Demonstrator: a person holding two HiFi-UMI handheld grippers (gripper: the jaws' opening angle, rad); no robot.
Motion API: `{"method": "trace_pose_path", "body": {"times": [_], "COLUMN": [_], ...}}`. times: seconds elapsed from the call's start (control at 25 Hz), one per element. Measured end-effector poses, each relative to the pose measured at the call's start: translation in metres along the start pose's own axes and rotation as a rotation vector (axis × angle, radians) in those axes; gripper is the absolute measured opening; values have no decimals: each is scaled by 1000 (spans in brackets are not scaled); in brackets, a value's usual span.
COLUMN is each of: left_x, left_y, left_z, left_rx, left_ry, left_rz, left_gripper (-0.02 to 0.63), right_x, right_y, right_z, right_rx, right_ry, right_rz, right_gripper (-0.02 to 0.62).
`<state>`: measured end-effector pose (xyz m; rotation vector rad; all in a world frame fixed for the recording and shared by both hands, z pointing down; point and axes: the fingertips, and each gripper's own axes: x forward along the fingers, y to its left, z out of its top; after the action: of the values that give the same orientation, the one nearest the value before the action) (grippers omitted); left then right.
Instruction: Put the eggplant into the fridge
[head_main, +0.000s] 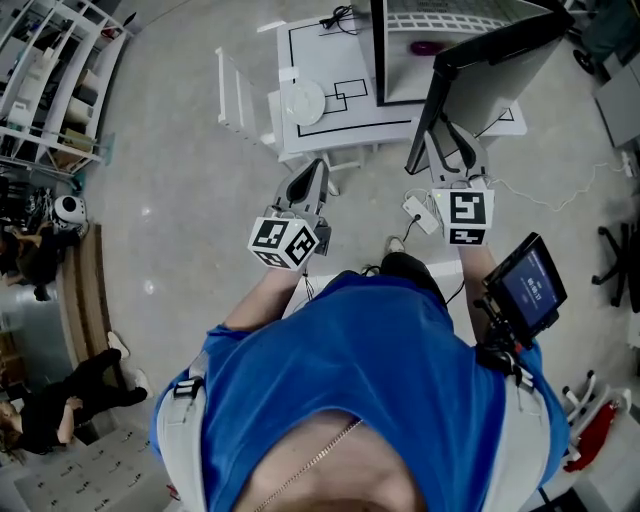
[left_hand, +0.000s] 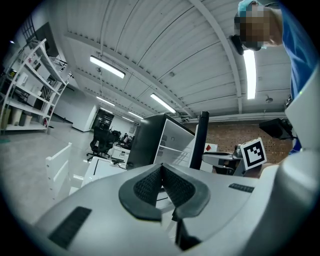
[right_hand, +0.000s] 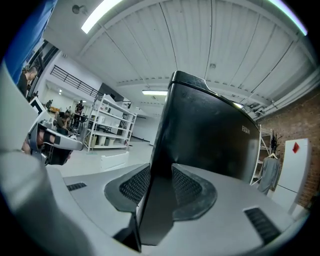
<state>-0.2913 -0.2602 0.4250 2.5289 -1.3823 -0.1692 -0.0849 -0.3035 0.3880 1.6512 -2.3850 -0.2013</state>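
Observation:
The eggplant (head_main: 425, 47) shows as a small purple shape on a white shelf inside the open fridge (head_main: 400, 50) at the top of the head view. My right gripper (head_main: 455, 135) is shut on the edge of the dark fridge door (head_main: 490, 70). In the right gripper view the door (right_hand: 210, 130) runs between the pads of my right gripper (right_hand: 161, 172) and fills the view. My left gripper (head_main: 313, 168) is shut and empty, held level short of the low white table. In the left gripper view its jaws (left_hand: 161, 167) meet, with the fridge (left_hand: 155, 140) ahead.
A low white table (head_main: 340, 125) marked with black lines stands left of the fridge and bears a white plate (head_main: 303, 102). A small white rack (head_main: 235, 95) sits beside it. Shelving (head_main: 50, 80) lines the far left. A screen (head_main: 528, 285) is strapped at my right side.

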Motion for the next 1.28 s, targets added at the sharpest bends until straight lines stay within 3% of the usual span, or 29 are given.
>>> {"method": "trace_pose_path", "body": {"times": [0.2,0.6,1.28], "left_x": [17,4,38], "left_y": [9,11,46], "left_z": [3,22,36], "left_rx": [2,21,41], "left_ry": [1,-54,-72], "left_rz": [27,77,178], "left_gripper": [8,8,8], "right_x": [26,40,121], "right_y": [2,24,2], "right_z": [2,16,27], "right_rx": [-2,-32,-33], "right_ry": [-9,-41,-81], "right_rz": [50,135,202], "right_gripper": [138,138,138]}}
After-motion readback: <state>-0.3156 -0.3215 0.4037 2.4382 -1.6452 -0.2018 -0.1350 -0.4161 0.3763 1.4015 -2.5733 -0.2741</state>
